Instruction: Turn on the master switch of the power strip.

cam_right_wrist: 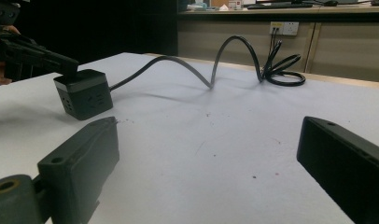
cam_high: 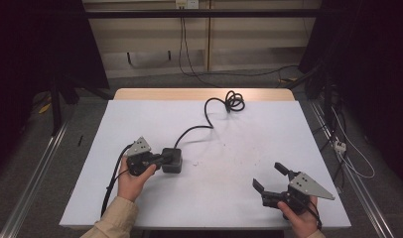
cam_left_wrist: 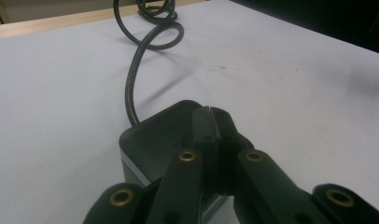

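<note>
Your left gripper (cam_high: 166,158) has its jaws fully together, tips resting on top of the dark cube-shaped power socket with a grey band (cam_high: 173,161), which sits left of the middle of the white-topped table (cam_high: 239,148), nearer the front edge. Press straight down so the cube stays flat and its black cable (cam_high: 209,116), coiled near the far edge, doesn't drag. Your right gripper (cam_high: 270,177) waits wide open and empty near the front right corner.

A black cube socket (cam_high: 172,159) with a grey band sits flat on the table's left half — its black cord (cam_high: 205,118) snakes back to a coil near the far edge.
</note>
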